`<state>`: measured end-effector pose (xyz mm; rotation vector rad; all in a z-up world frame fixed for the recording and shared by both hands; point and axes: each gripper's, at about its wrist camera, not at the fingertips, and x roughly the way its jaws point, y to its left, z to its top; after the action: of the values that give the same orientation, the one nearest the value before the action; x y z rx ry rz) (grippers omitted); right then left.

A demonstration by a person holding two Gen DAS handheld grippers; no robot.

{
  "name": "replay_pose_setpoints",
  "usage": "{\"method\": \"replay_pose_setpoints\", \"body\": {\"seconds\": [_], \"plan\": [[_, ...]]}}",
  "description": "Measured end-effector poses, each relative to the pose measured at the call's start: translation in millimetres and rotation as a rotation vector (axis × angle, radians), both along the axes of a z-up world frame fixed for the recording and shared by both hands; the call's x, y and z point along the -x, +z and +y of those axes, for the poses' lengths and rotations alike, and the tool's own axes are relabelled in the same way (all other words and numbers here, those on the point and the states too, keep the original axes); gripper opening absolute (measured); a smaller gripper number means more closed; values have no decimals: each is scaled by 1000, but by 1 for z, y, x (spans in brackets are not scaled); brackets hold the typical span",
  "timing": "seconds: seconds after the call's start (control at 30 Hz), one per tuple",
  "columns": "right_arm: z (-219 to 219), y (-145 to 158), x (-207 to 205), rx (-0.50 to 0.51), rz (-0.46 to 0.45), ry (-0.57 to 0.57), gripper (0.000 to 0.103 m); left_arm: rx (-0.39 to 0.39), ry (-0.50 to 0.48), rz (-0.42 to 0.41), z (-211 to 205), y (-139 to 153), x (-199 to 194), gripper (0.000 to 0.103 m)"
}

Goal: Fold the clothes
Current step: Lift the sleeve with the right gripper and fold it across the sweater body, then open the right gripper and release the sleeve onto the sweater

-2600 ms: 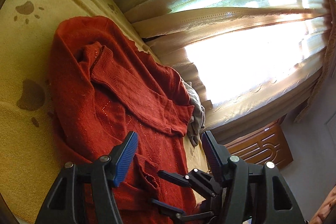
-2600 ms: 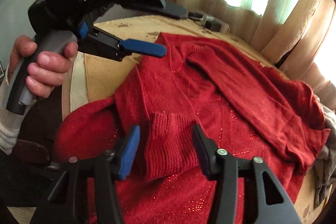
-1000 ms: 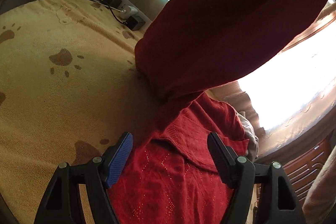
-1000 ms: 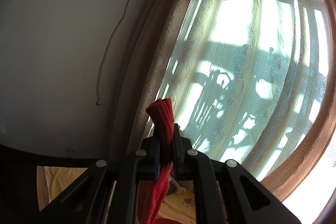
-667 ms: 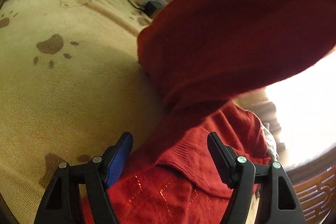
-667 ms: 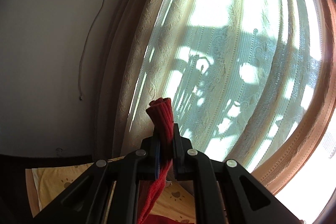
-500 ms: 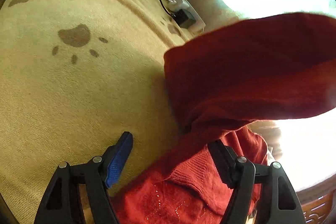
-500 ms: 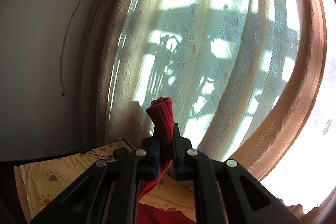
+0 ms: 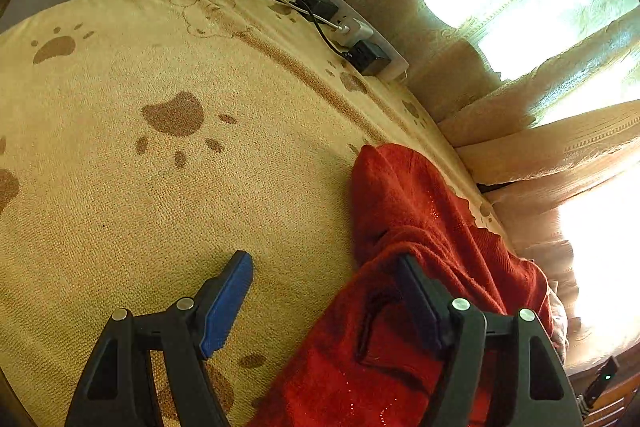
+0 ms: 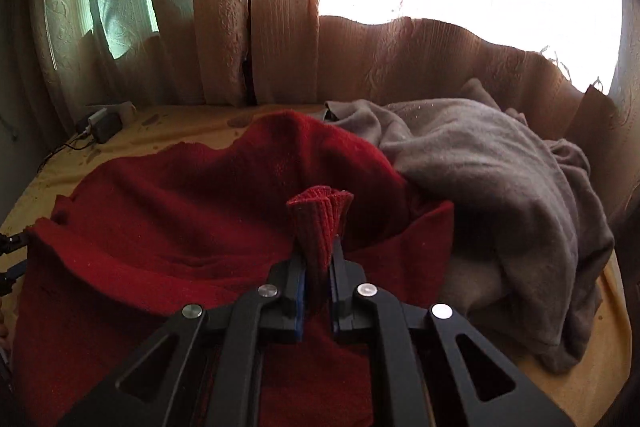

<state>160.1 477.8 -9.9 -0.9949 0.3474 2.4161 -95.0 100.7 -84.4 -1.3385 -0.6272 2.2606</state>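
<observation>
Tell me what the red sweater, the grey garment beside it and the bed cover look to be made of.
Red sweater: knit, probably wool or acrylic, with a ribbed cuff, a fuzzy nap and tiny glints.
Grey garment: soft, matte brushed fabric, maybe fleece or fine knit.
Bed cover: looped, terry-like weave, tan with brown paw prints.

My left gripper [image 9: 324, 291] hangs with its jaws wide apart over the yellow paw-print blanket [image 9: 160, 195]. The blue pad sits above bare blanket; the dark finger [image 9: 420, 299] touches the rumpled red sweater [image 9: 412, 211]. A power strip [image 9: 360, 39] with plugged chargers lies by the curtain [image 9: 520, 131].
</observation>
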Motion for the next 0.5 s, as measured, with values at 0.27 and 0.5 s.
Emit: {"method": "replay_pose_setpoints", "body": {"seconds": [0.27,0.5], "plan": [[-5,-10,-57,0,14,-19,57,69,78,13,-37,7,-16,75],[-9,15,-89,-41,116,-93,89,-44,58,63,-41,31,-11,75]]}}
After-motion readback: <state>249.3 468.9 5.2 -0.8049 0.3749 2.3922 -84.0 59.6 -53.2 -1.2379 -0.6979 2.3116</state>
